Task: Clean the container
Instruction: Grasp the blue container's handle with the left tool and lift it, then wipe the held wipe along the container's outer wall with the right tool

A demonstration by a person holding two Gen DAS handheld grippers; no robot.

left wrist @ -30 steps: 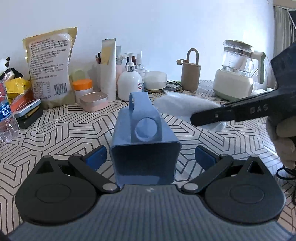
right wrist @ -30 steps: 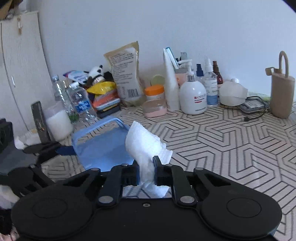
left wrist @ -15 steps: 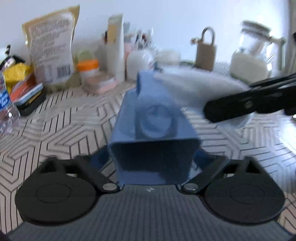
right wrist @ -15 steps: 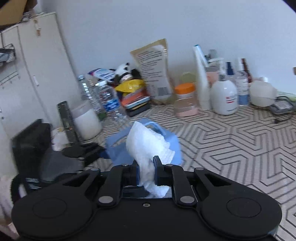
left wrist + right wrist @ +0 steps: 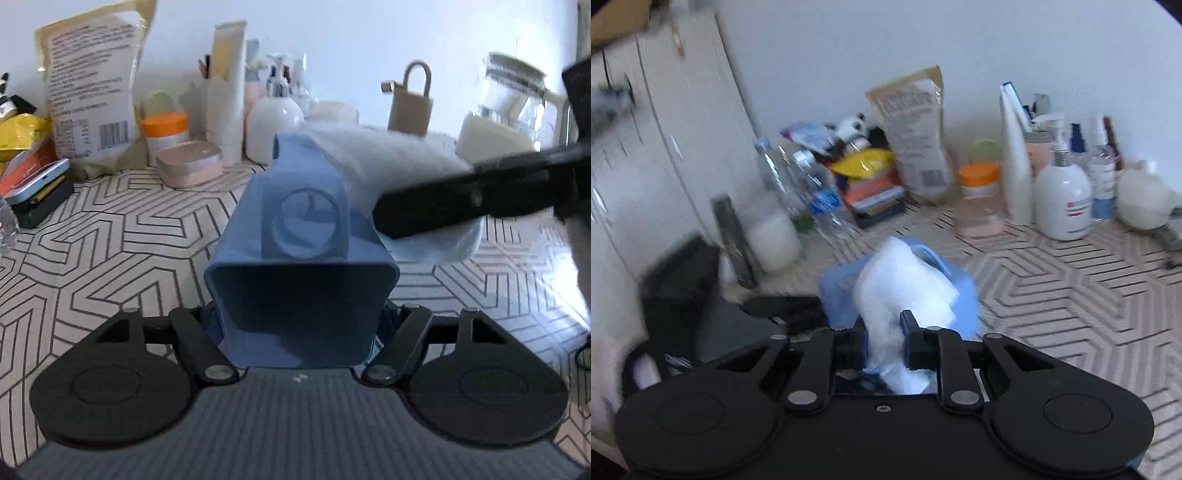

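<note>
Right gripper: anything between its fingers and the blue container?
Yes: the white wipe. The right gripper is shut on it, and in the right wrist view the wad stands up in front of the blue container, hiding the container's middle.

The surface (image 5: 110,236), covered in a white cloth with black hexagon line pattern, carries a row of things along the wall: a tall tan printed pouch (image 5: 92,92), an orange-lidded white jar (image 5: 164,127), a flat pink case (image 5: 190,162), a white pump bottle (image 5: 275,123), a beige handled pot (image 5: 412,107) and clear water bottles (image 5: 809,188) at the left end.
</note>
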